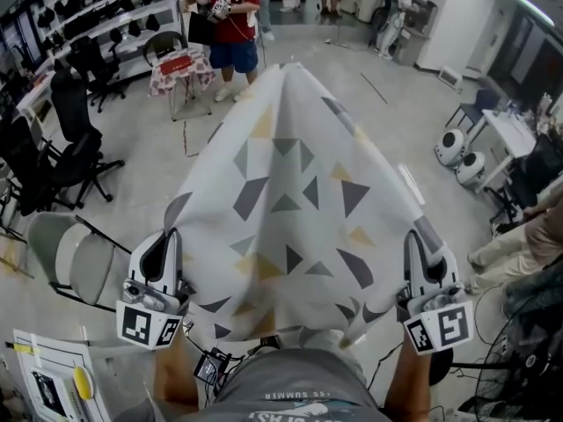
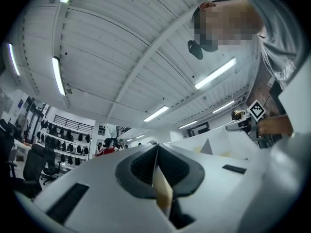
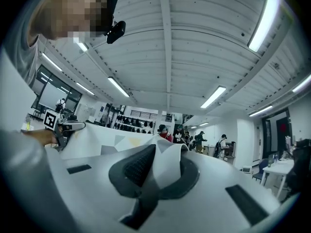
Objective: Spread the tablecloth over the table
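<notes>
The tablecloth (image 1: 286, 192), white with grey and yellow triangles, hangs spread in the air before me and narrows to a far peak. It hides whatever lies beneath it. My left gripper (image 1: 167, 240) is shut on the cloth's near left corner. My right gripper (image 1: 422, 236) is shut on the near right corner. In the left gripper view the jaws (image 2: 156, 152) pinch a thin cloth edge (image 2: 163, 188). In the right gripper view a fold of cloth (image 3: 167, 166) bulges out between the shut jaws (image 3: 158, 152).
A grey folding chair (image 1: 70, 258) stands close at my left, with black office chairs (image 1: 62, 148) behind it. A person in a red shirt (image 1: 233, 16) stands beside a small red-covered table (image 1: 180, 64) at the back. Two round white machines (image 1: 457, 152) sit at the right. Papers (image 1: 44, 376) lie at lower left.
</notes>
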